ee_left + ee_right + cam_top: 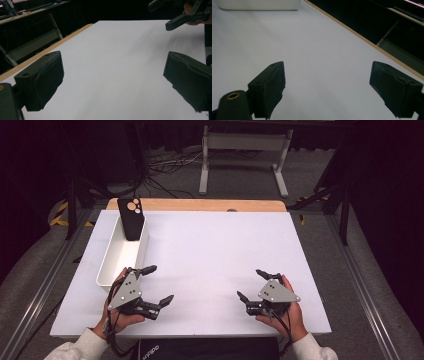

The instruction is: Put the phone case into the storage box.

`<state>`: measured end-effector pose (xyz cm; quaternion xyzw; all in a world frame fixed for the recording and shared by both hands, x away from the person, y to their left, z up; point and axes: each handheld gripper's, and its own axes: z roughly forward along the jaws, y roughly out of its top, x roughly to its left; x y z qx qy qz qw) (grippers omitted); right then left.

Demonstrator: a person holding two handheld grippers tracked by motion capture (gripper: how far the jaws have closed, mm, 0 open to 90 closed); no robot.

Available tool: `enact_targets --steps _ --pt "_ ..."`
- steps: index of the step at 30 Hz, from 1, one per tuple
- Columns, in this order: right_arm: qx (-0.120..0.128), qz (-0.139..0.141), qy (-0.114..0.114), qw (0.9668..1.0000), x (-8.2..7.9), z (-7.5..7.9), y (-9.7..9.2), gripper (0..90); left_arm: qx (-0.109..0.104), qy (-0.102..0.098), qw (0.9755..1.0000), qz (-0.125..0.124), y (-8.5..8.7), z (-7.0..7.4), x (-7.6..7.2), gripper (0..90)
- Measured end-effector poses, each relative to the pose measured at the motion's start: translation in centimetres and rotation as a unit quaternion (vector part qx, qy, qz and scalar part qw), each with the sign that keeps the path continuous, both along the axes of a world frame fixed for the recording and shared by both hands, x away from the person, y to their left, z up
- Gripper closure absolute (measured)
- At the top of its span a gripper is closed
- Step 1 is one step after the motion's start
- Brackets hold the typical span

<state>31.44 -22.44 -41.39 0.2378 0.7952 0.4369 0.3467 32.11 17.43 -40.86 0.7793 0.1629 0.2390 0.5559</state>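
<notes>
A black phone case (132, 218) with round camera cut-outs leans upright at the far end of a long white bin (112, 266) on the left of the table. My left gripper (160, 284) rests near the front left, just right of the bin's near end, open with nothing between its jaws. The left gripper view shows its jaws wide apart over bare white surface, midpoint (112, 82). My right gripper (251, 283) sits at the front right, also open and empty; in the right gripper view its midpoint (327, 87) lies over the bare table, with the white bin (259, 5) far off.
A white sheet covers the table (215, 250), with a wooden edge (200, 205) at the back. A white metal stand (245, 157) and cables lie on the floor beyond. The other gripper (185, 15) appears at the top right of the left gripper view.
</notes>
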Motion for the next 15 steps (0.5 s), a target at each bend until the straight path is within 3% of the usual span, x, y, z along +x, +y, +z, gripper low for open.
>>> enact_targets --steps 1,6,10,15 --pt "0.0 0.001 -0.001 1.0 0.0 0.0 0.0 14.1 -0.002 -0.004 1.0 0.004 0.0 -0.1 -0.1 3.9" --pt "0.002 0.0 0.0 1.0 0.0 0.0 0.0 13.9 -0.007 0.016 0.9998 -0.003 -0.2 -0.8 -0.3 4.1" --pt "0.001 0.002 0.001 1.0 0.0 0.0 0.0 13.8 0.01 0.023 0.9996 -0.009 -0.5 -1.5 -0.5 4.1" --pt "0.001 0.001 0.003 1.0 0.0 -0.1 -0.1 13.8 0.015 0.031 0.9994 -0.006 -0.6 -2.1 -0.5 4.2"
